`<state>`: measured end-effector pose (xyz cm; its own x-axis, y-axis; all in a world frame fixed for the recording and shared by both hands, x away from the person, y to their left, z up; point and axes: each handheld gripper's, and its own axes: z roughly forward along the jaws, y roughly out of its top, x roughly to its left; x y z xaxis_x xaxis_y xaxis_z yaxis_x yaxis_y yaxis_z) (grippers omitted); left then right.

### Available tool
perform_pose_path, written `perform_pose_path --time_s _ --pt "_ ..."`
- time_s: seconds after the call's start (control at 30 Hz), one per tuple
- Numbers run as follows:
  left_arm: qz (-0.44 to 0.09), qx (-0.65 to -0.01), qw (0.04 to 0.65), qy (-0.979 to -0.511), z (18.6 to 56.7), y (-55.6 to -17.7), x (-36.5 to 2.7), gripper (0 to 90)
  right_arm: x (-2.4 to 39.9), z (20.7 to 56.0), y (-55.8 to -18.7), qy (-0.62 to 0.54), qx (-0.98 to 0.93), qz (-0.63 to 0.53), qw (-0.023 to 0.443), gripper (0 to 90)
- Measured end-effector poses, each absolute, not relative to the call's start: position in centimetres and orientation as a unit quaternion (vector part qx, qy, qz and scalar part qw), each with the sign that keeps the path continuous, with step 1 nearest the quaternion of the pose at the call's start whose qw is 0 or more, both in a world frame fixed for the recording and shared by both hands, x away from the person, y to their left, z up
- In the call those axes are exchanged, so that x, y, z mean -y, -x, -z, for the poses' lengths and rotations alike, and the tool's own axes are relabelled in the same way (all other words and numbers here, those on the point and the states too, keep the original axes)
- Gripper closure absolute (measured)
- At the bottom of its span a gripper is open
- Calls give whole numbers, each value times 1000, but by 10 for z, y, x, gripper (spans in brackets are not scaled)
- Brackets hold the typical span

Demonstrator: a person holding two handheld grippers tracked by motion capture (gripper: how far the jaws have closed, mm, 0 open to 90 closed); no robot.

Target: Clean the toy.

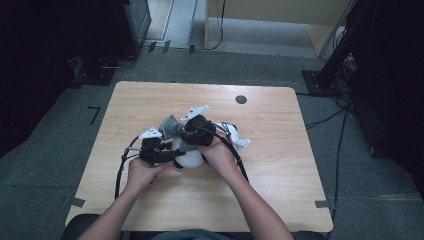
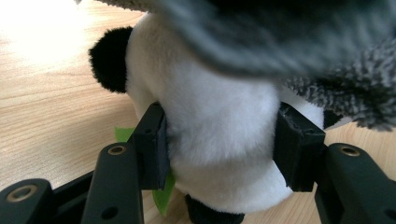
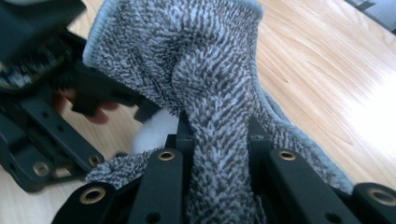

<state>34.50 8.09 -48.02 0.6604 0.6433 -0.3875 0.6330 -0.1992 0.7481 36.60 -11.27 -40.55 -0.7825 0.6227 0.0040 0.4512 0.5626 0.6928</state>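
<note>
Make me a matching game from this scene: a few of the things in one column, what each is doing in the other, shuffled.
Things:
1. plush panda
2. grey cloth
3. table
4. green scrap

States:
A. bunched between the right gripper's jaws
B. pale wood, bearing everything
C. peeking out beneath the toy
D. white body squeezed by the left gripper

Pairs: 1-D, 2-A, 3-B, 4-C

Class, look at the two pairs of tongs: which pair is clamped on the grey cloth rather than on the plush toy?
The right tongs: they pinch a bunched fold of the grey cloth. The left tongs squeeze the white plush toy.
</note>
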Motion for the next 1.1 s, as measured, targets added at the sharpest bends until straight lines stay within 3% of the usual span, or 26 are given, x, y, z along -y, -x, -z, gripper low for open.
perform_pose_path --time_s 0.23,0.8,1.1 --pt "-6 -410 474 -779 480 -347 -81 455 141 403 -362 -310 -878 -332 149 757" --pt "-4 -409 480 -776 480 -348 -81 454 230 390 -360 -394 -828 -362 169 760" --pt "-3 -408 480 -777 481 -348 -82 451 270 403 -357 -444 -800 -367 170 762"
